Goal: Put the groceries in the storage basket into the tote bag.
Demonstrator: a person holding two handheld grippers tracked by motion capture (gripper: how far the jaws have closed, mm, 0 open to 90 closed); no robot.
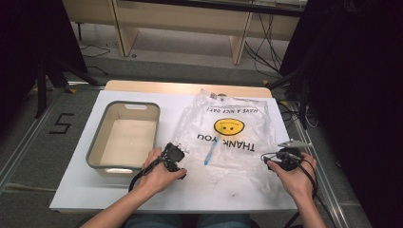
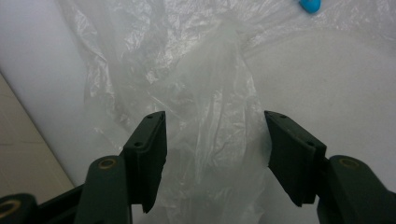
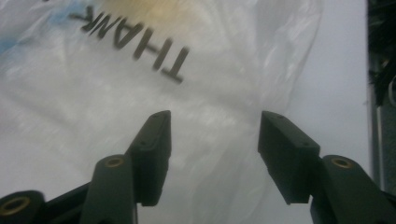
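A white table (image 1: 85, 190) carries everything. A clear plastic bag (image 1: 228, 137), printed with a yellow smiley face and "THANK YOU", lies spread flat over the right half, reaching from near the far edge toward the near edge. A grey bin (image 1: 97, 142) with a pale inside sits on the left half, just beside the bag. The left gripper (image 1: 172, 156) rests at the bag's near left corner; in the left gripper view its jaws stand wide apart over a bunched fold of the bag (image 2: 210, 93), holding nothing. The right gripper (image 1: 285, 156) sits at the bag's near right edge, jaws likewise spread over the plastic (image 3: 140, 93), nothing between them. A small blue pen-like item (image 1: 209, 154) lies inside the bag, between the grippers.
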